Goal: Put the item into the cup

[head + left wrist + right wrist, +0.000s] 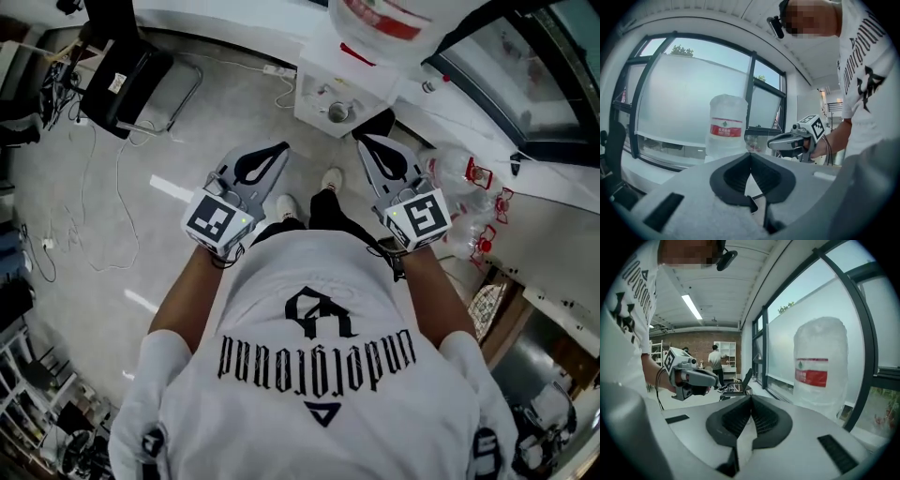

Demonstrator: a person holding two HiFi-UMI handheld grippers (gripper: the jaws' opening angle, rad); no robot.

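Right, the person is standing close up to the white water dispenser [323,89], shoes near its base, and the small metal cup [337,112] is sitting on the dispenser's front ledge, straight ahead between the two tools. Which thing is the item, I cannot tell from any view. The big clear water bottle with the red label [726,123] is towering on top of the dispenser. Off to the right the dark-framed window wall [525,84] is closing things in, with clear plastic bottles [473,178] crowding the floor along its sill, so room is running tight on that side. To the left the pale grey floor [112,234] is lying open, with thin white cables [94,159] trailing across it and a black chair [127,80] standing well back.

Both bare forearms are reaching forward, roughly parallel. The left gripper [279,148] is pointing at the dispenser, its jaws meeting tip to tip with nothing between them. The right gripper [364,139] is mirroring it nearby, jaws likewise closing right up and holding nothing, both tips hovering short of the cup
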